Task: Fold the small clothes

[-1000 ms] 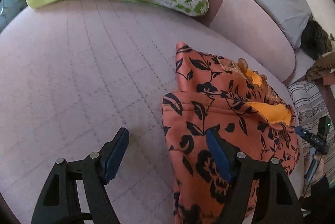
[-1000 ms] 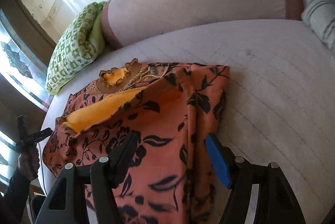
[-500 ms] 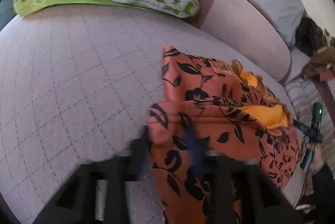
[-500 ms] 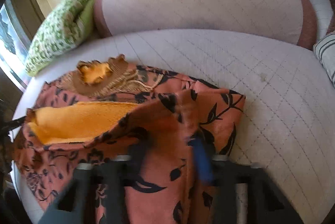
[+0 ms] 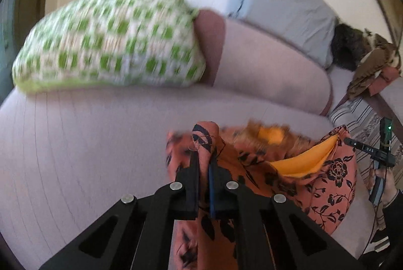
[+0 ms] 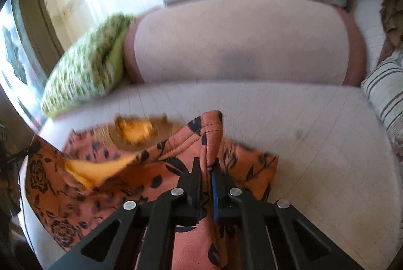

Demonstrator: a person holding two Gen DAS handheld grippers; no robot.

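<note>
Covering seat: pale quilted cushion point(image 5: 88, 144), blurred pillow point(image 5: 108, 43), seemingly checked.

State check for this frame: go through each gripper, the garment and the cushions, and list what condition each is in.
left gripper: shut on the floral garment's hem.
right gripper: shut on the same hem, other corner.
orange floral garment: near edge lifted, yellow lining showing, the far part lying on the sofa seat.
green checked cushion: leaning against the backrest.
striped cushion: lying at the seat's right end.

free: bare mattress point(image 5: 83, 144) left of my dress point(image 5: 325, 184) | blocked: green pillow point(image 5: 110, 43), pink bolster point(image 6: 239, 40) behind | striped pillow point(image 6: 385, 91) on right
</note>
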